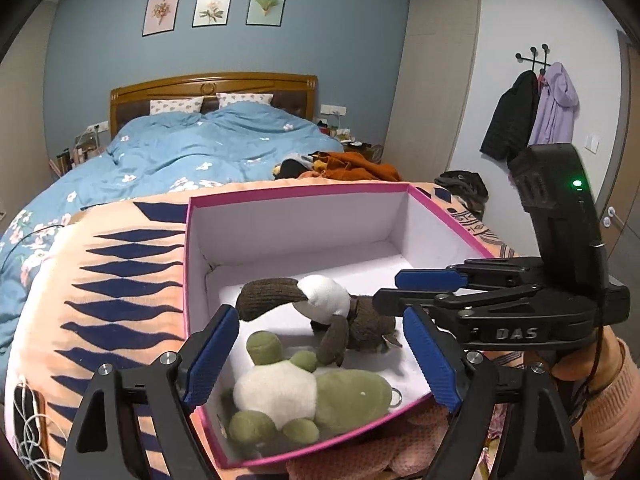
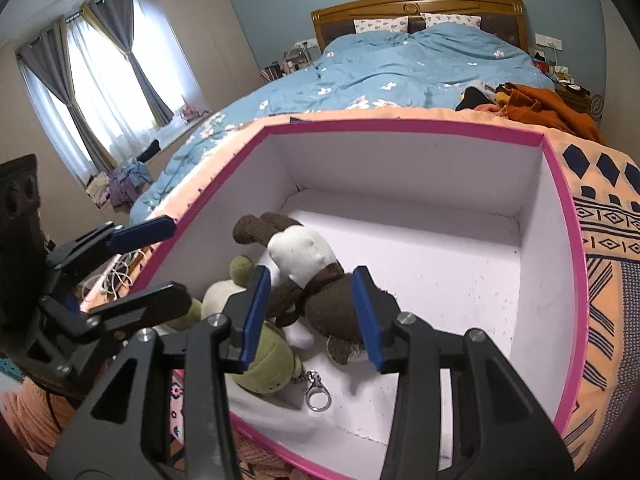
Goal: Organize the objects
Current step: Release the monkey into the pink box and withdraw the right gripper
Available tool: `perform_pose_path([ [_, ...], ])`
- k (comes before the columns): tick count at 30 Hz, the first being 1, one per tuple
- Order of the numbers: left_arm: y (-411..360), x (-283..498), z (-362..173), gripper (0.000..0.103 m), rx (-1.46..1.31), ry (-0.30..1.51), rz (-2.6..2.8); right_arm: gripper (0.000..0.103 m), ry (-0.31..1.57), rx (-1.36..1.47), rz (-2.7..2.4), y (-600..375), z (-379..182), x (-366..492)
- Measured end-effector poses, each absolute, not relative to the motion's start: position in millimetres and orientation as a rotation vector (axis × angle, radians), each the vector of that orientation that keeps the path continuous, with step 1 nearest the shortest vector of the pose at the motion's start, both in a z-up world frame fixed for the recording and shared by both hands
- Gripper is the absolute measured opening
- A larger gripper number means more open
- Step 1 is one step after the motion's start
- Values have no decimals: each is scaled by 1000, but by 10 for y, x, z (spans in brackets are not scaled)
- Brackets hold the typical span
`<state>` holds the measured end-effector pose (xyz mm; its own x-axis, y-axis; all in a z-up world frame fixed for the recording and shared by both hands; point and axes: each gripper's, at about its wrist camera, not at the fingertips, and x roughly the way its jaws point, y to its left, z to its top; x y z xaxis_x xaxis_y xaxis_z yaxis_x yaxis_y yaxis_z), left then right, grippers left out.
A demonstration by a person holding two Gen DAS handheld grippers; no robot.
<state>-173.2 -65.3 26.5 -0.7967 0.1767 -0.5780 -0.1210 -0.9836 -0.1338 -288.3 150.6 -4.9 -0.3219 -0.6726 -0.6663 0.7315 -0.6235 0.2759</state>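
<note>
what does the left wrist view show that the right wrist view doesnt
Only the left wrist view shows the three framed prints on the blue wall and the coats on a wall hook.

Only the right wrist view shows the curtained window and the metal key clasp on the box floor.

Both show the pink-rimmed box on the bed, holding the brown and white plush and the green and white plush. Both also show the open left hand-held gripper and the right hand-held gripper, whose fingers flank the brown plush.
</note>
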Motion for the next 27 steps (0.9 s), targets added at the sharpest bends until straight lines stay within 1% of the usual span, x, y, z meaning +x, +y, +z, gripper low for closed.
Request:
perform_pose_path([
  [5, -640, -1607, 265, 86, -894, -128, 2843, 45, 167, 1019, -2025, 1418, -157, -2874],
  [10, -601, -1450, 284, 87, -845, -120, 2827, 45, 121, 1005, -2018, 1488, -160, -2857],
  [12, -579, -1365, 295, 90, -824, -123, 2819, 45, 97, 966, -2019, 1568, -98, -2798],
  [13, -567, -1326, 304, 95, -812, -125, 2818, 45, 89, 947, -2016, 1610, -62, -2753],
  [14, -549, -1270, 311, 101, -790, -125, 2817, 46, 79, 919, -2016, 1686, -16, -2690],
  [15, -537, -1222, 314, 103, -774, -124, 2822, 48, 72, 900, -2023, 1739, 25, -2633],
  [16, -525, -1171, 315, 103, -758, -124, 2830, 52, 70, 883, -2025, 1786, 54, -2590],
  [17, -502, -1117, 309, 103, -750, -127, 2832, 54, 66, 855, -2027, 1864, 94, -2515],
  [21, -440, -995, 245, 103, -757, -140, 2846, 59, 59, 777, -2049, 2151, 202, -2217],
  [22, -422, -975, 217, 103, -767, -141, 2843, 62, 52, 768, -2054, 2226, 202, -2160],
  [27, -308, -872, 53, 103, -810, -134, 2814, 63, 36, 795, -2068, 2456, 46, -1944],
])
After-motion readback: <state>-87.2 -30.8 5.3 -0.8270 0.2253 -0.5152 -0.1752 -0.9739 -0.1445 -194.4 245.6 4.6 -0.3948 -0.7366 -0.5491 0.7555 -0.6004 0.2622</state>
